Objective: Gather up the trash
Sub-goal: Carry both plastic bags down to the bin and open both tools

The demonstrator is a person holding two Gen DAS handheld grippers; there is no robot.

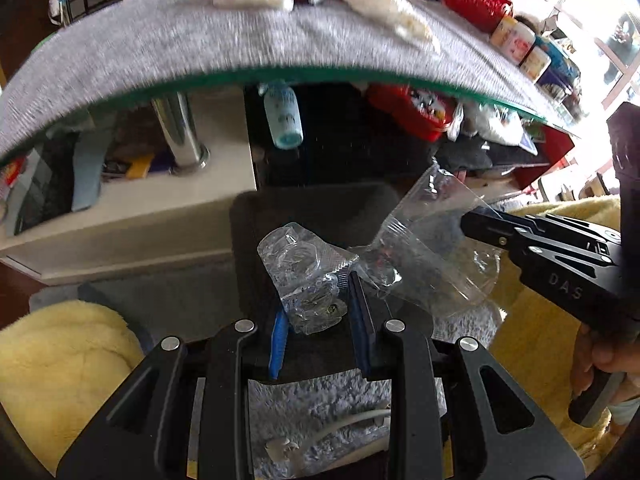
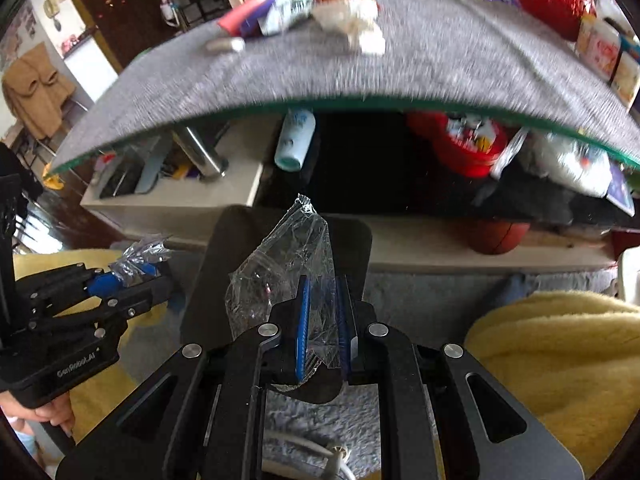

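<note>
Clear crinkled plastic is clamped in both tools over a dark bin [image 1: 320, 208] on shaggy grey rug [image 1: 320, 404]: the left gripper [image 1: 320, 320] pinches a crumpled blister-like wrapper [image 1: 304, 276] between blue ribbed pads, while the right gripper [image 2: 324, 328] squeezes a glossy clear plastic bag [image 2: 288, 272]. White lettering on the tool bodies reads partly "DAS" and "GenRobot.AI". Beyond, the grey-felt table [image 1: 200, 48] and its litter are blurred, and yellow fleece [image 2: 560, 360] is cut off at the edges.

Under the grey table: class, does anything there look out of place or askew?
Yes. A pale blue plastic bottle lies tipped on the shelf below the grey felt-covered tabletop, cap end toward the camera, beside a red box that sits crooked among loose clutter.
</note>
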